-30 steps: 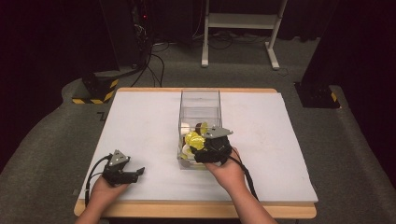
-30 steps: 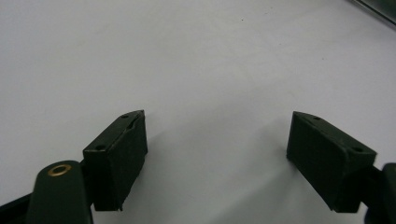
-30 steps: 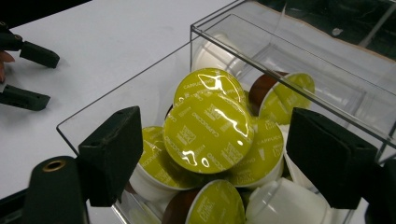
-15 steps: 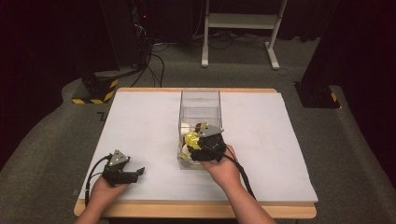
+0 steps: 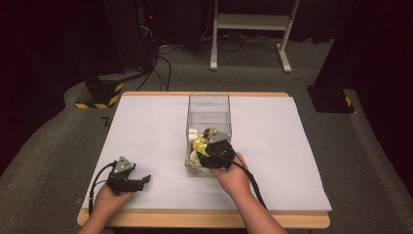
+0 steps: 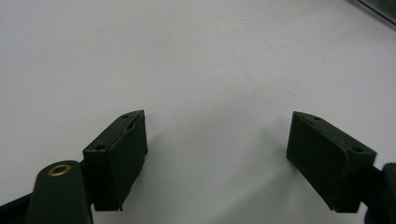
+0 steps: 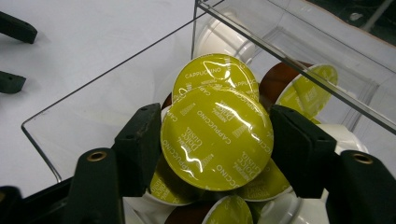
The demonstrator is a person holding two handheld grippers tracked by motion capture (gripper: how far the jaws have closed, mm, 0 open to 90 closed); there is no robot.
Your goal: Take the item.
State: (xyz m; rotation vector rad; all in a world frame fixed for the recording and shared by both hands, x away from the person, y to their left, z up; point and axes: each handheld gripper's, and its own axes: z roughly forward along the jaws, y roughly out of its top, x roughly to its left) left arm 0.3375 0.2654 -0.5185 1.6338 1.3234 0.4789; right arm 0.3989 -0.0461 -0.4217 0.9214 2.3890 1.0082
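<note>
From the high view I see my right gripper (image 5: pixel 207 148) dipped into the near end of the clear box (image 5: pixel 208 105), among the coffee pods at its tips. My left gripper (image 5: pixel 139 181) rests on the white table (image 5: pixel 292 146), well off to the left of the box, jaws apart.

In the left gripper view, both black jaws stand wide over bare table, with nothing between them.

In the right gripper view, my jaws have just been closing, and they now clamp a yellow-green pod (image 7: pixel 217 137) by its rim, one pad on either side of its foil lid. It sits inside the box, lid facing me. Another yellow-green pod (image 7: pixel 212 70) lies just behind it, and a brown pod (image 7: pixel 299 86) sits beyond the right jaw.
</note>
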